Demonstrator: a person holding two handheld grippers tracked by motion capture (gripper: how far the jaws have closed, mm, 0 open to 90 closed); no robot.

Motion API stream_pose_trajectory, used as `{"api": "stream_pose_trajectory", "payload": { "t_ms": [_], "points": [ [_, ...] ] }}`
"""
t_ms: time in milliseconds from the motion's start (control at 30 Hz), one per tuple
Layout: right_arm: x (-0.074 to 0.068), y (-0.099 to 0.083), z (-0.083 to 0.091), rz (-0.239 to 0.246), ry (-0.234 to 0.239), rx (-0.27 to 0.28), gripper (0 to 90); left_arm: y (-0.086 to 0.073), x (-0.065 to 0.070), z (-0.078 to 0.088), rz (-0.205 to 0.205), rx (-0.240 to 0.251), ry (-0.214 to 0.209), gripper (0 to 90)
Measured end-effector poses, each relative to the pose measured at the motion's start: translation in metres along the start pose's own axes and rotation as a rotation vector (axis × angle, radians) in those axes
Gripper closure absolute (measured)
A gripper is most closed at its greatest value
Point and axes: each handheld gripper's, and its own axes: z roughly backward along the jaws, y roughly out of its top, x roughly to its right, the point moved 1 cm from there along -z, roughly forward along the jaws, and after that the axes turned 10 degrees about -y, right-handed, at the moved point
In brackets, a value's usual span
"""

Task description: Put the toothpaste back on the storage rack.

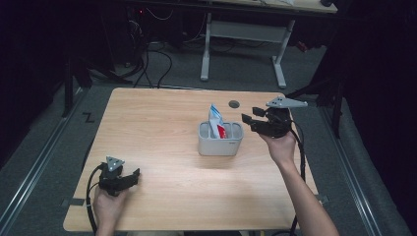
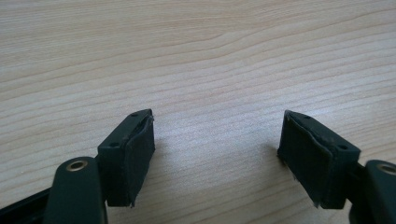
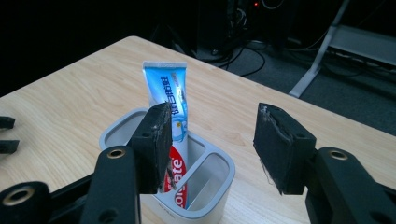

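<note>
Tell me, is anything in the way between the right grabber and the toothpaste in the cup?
Nothing visible is. The right gripper hangs open beside the grey holder, and the toothpaste tube stands upright in one of its compartments, its top sticking out above the rim. Only air lies between the jaws and the tube.

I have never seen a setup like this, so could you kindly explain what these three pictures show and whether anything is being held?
No robot arm here: a person holds a hand-held black two-fingered gripper in each hand at a light wooden table. The high view looks down from above; the left gripper rests near the table's front-left corner, and the right gripper hovers beside a small grey plastic holder with compartments. In the holder stands a blue, white and red toothpaste tube, upright. The other two pictures come from cameras riding on the grippers. The left gripper view looks along its open fingers onto bare wood. The right gripper view looks past its open fingers at the tube and holder. Neither gripper holds anything.
</note>
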Motion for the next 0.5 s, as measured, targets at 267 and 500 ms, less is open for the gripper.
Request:
{"api": "stream_pose_trajectory", "payload": {
  "t_ms": [267,500],
  "points": [
    [0.006,-0.001,0.009,-0.014,-0.017,0.016,46.6,0.0,0.0,0.0,-0.003,-0.001,-0.001,26.8],
    [0.011,-0.014,0.019,-0.017,-0.033,0.009,46.7,0.0,0.0,0.0,-0.004,-0.001,0.0,26.6]
  ]
}}
